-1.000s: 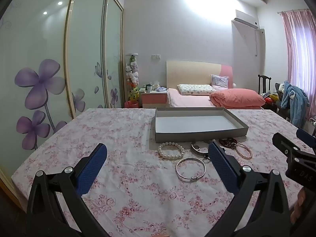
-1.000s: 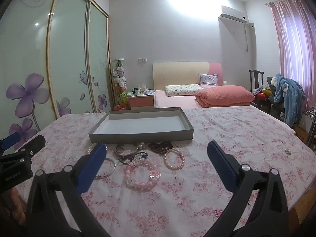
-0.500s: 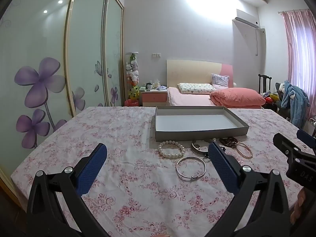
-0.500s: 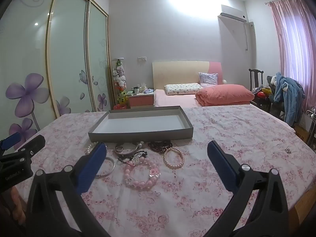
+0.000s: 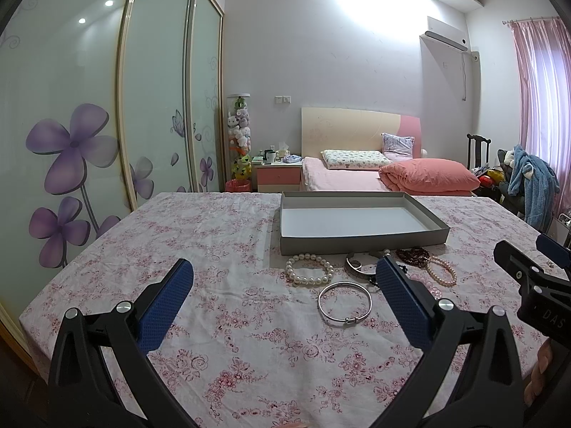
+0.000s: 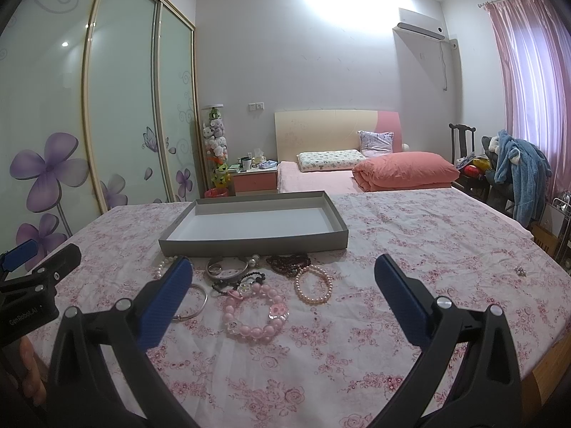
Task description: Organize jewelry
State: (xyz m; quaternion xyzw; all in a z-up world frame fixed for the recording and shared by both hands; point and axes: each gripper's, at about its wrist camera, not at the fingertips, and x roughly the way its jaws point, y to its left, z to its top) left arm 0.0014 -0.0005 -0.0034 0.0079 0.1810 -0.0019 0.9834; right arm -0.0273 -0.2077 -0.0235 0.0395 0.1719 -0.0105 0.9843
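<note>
Right wrist view: both grippers, right [image 6: 283, 285] and left [image 5: 283, 290], hover spread wide and empty. Bracelets [image 6: 255, 315] lie bunched, touching, just before the empty tray [image 6: 249, 246]. Risk: pinching one likely snags a neighbour or the cloth [image 6: 410, 249].

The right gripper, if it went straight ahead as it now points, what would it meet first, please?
Probably the pink bead bracelet, lying between the open fingers of the right gripper; the grey tray lies beyond. Depth is unclear.
</note>
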